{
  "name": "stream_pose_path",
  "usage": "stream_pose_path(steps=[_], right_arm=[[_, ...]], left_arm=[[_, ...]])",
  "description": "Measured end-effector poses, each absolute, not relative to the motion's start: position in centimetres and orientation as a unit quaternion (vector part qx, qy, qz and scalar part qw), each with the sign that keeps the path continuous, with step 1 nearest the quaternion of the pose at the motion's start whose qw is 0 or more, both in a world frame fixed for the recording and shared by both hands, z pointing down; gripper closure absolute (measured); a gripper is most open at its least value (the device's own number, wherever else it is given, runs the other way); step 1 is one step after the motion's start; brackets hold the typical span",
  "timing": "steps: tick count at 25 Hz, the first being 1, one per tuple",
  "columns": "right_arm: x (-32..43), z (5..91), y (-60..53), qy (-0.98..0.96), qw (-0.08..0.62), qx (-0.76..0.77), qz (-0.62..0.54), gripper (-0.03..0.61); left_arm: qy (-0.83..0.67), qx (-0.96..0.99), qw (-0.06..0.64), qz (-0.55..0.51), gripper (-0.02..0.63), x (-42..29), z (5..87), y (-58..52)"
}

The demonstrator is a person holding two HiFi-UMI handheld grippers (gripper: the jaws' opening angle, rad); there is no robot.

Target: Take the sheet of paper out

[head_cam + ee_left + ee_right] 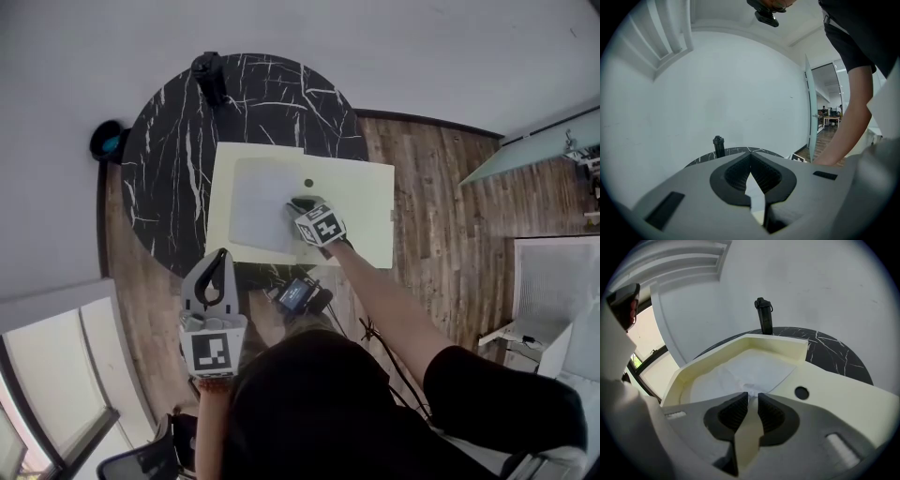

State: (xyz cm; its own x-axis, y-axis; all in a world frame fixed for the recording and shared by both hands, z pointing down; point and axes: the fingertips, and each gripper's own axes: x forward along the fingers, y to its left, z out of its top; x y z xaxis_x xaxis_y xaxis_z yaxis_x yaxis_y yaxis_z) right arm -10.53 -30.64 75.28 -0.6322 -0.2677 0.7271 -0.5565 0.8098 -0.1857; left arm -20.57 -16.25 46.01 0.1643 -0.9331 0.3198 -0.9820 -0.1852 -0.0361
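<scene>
Hand-held gripper (R) [751, 395] nips paper [754, 365] — edge hidden btw jaws.

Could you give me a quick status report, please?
Right claw shut on white paper sheet, at its edge, inside cream moulded tray. Left claw shut, empty, off the black marble table. Nothing lying on the sheet.

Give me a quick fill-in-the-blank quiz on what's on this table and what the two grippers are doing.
1. The sheet of paper lies inside the cream tray on the round ____ table.
2. The right gripper reaches into the ____, with its jaw tips at the sheet.
3. The left gripper, with its jaws shut, holds ____.

Missing words: black; tray; nothing.
</scene>
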Motion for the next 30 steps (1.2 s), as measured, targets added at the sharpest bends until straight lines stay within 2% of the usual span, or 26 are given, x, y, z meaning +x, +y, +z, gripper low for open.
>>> stream_pose_path(steps=[3, 9, 26, 30], right_arm=[[-10.7, 75.5, -30.3, -0.879, 0.365, 0.237, 0.196, 0.514], [-10.9, 75.6, -30.2, -0.873, 0.37, 0.253, 0.193, 0.569], [-9.7, 75.1, -29.8, -0.875, 0.378, 0.26, 0.158, 0.575], [-8.9, 74.9, -30.0, -0.873, 0.376, 0.267, 0.159, 0.577]], left_arm=[[-0.637, 0.753, 0.096, 0.136, 0.615, -21.1, 46.2, -15.9], [-0.639, 0.752, 0.094, 0.132, 0.615, -21.8, 45.9, -16.0], [-0.633, 0.755, 0.105, 0.135, 0.615, -20.9, 46.8, -16.1], [-0.622, 0.766, 0.083, 0.142, 0.615, -20.7, 47.2, -16.1]])
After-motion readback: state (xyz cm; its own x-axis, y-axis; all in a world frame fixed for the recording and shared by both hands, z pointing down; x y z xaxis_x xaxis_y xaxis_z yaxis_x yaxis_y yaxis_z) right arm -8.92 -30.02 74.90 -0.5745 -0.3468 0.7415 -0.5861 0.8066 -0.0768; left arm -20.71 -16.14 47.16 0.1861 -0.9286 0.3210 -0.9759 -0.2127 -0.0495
